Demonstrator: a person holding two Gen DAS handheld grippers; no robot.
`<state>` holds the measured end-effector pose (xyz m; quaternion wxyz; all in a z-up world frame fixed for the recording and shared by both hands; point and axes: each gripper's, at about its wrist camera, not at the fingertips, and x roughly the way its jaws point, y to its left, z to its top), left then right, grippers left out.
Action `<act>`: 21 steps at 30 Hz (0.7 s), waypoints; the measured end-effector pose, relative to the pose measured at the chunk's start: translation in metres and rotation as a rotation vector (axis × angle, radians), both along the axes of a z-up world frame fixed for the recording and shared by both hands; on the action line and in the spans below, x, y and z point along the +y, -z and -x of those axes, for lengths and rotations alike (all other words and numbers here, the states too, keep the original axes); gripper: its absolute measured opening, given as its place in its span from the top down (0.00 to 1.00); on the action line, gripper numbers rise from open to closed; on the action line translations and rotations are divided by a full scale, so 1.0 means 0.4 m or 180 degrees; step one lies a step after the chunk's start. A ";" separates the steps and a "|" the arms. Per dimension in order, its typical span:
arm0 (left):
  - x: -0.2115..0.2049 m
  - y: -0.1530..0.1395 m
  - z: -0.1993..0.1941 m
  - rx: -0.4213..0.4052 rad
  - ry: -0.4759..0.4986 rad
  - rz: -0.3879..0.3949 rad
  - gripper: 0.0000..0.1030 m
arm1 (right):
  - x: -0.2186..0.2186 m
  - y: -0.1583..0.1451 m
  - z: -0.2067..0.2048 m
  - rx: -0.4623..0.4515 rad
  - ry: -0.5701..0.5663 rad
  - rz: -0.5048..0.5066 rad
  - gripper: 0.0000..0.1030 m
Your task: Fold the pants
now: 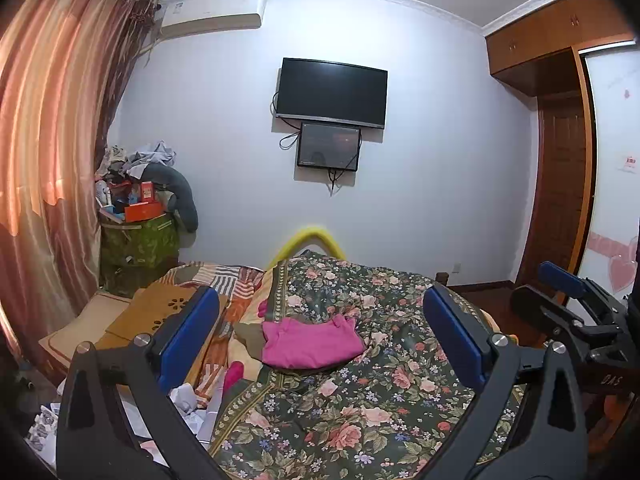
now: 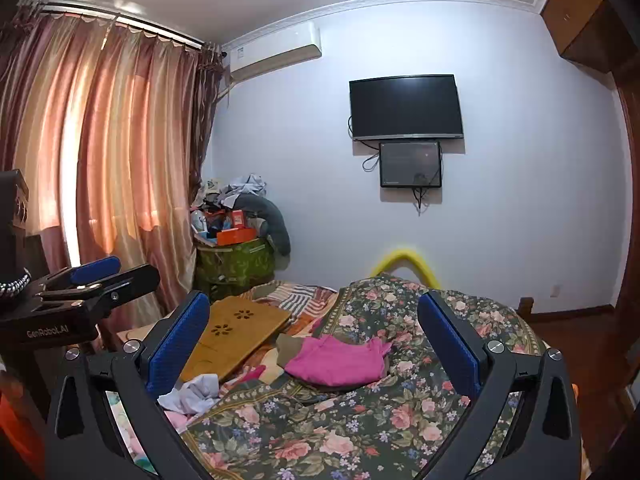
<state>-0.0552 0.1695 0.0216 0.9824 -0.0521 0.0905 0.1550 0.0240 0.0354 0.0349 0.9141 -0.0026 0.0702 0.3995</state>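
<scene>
- Bedroom with a pale wall (image 1: 420, 160); pink-orange curtain (image 1: 52, 140) filling the left side, white air conditioner (image 1: 212, 10) high beside it.
- Bed covered by a dark floral quilt (image 1: 360, 400), spreading from the near edge to the far end, where a yellow curved rail (image 1: 316, 236) rises behind it.
- Wooden wardrobe (image 1: 556, 40) along the right side of the room.
- Black television (image 1: 332, 92) mounted on the wall, with a smaller dark screen (image 1: 328, 146) hung directly below it, touching its lower edge.
- Pile of clutter (image 1: 140, 188) in the corner between curtain and wall, boxes and clothes heaped on a green-patterned bag.
- Light wooden board (image 2: 236, 332) with flower cut-outs lying on the left part of the bed, beside the quilt.
- Pink pants (image 1: 308, 344), folded into a compact bundle, lying on the quilt about mid-bed, partly over an olive-brown piece of cloth; nothing touching them.
- Left gripper (image 1: 320, 328) held above the near part of the bed, blue-padded jaws spread wide apart, nothing between them; pants seen in the gap farther away.
- Right gripper (image 2: 316, 332) likewise spread wide and empty, just to the right of the left one.
- Crumpled white cloth (image 2: 196, 392) at the quilt's near left edge.
</scene>
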 end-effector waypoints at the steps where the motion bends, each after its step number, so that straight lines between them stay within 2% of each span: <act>1: -0.001 0.000 -0.001 0.0002 -0.0003 -0.0007 0.00 | -0.002 0.002 0.001 0.0002 -0.0001 -0.0002 0.00; 21: -0.016 0.001 -0.010 0.0051 0.0040 -0.0093 0.00 | -0.011 -0.003 0.004 0.0023 0.0022 -0.0017 0.00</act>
